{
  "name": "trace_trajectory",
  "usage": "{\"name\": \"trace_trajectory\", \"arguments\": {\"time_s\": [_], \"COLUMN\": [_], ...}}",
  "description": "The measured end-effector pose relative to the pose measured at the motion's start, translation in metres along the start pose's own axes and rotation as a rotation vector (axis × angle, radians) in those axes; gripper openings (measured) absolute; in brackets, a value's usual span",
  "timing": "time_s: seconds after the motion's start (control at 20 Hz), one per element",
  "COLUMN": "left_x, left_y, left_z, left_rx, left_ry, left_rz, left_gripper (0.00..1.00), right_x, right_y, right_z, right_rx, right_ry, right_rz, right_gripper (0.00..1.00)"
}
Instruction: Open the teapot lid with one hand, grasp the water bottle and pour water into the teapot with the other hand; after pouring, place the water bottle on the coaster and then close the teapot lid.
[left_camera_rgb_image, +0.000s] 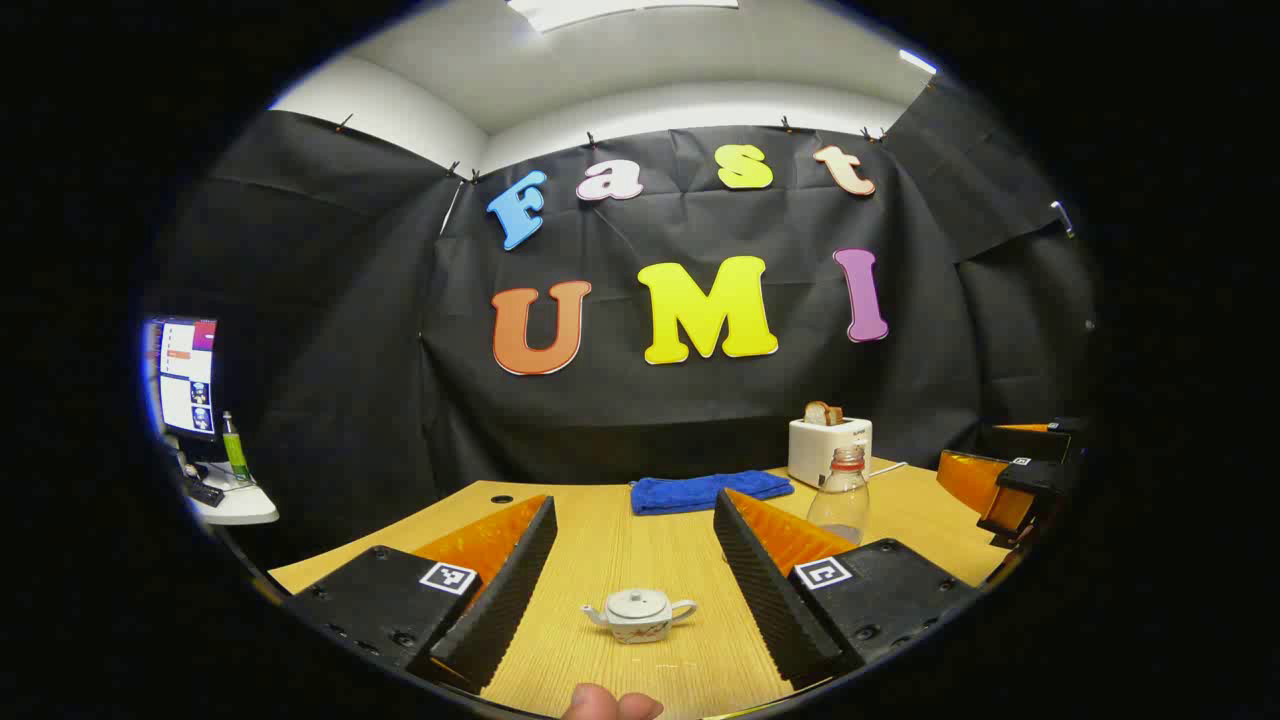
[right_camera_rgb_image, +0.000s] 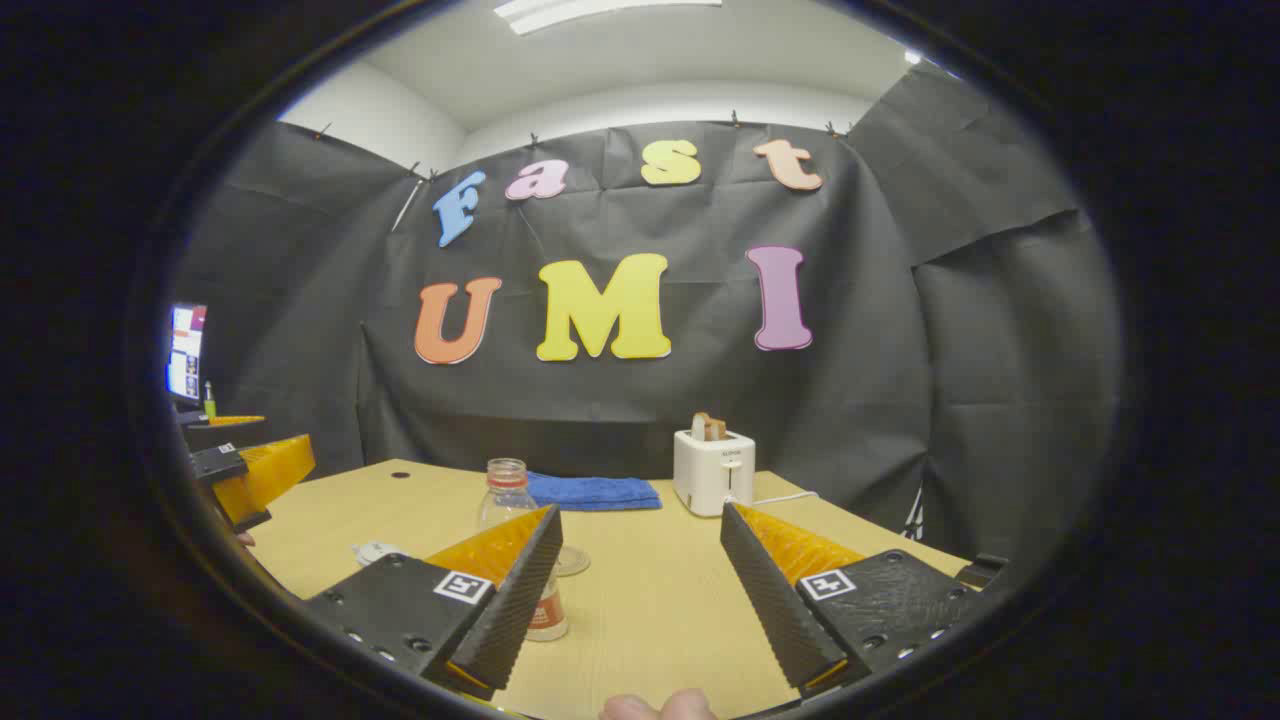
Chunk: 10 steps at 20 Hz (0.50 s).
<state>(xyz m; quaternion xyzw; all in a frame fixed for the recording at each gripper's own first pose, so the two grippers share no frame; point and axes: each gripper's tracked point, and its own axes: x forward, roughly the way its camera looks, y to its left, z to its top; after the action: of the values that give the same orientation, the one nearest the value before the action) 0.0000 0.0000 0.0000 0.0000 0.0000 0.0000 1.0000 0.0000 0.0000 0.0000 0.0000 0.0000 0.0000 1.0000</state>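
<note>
The left tool hangs over the bench with its fingers spread wide, nothing between them. The small white teapot, lid on, sits on the bench right between those fingers, just ahead. The water bottle stands farther off, beyond the right-hand finger. The right tool is released too; the bottle rises just behind its left-hand finger, with a toaster and blue towel beyond.
</note>
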Motion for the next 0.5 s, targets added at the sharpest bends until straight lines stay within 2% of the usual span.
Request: {"name": "trace_trajectory", "arguments": {"time_s": [0.05,0.5], "left_x": [0.001,0.006], "left_y": [0.002,0.011], "left_z": [-0.002,-0.008], "left_rx": [-0.003,-0.022], "left_ry": [0.005,0.015], "left_rz": [0.005,0.034], "left_gripper": [0.99,0.99], "right_x": [0.0,0.006], "right_y": [0.001,0.002], "right_z": [0.001,-0.012], "right_rx": [-0.007,0.011], "right_ry": [-0.006,0.018], "right_rz": [0.001,0.013], "right_gripper": [0.95,0.96]}}
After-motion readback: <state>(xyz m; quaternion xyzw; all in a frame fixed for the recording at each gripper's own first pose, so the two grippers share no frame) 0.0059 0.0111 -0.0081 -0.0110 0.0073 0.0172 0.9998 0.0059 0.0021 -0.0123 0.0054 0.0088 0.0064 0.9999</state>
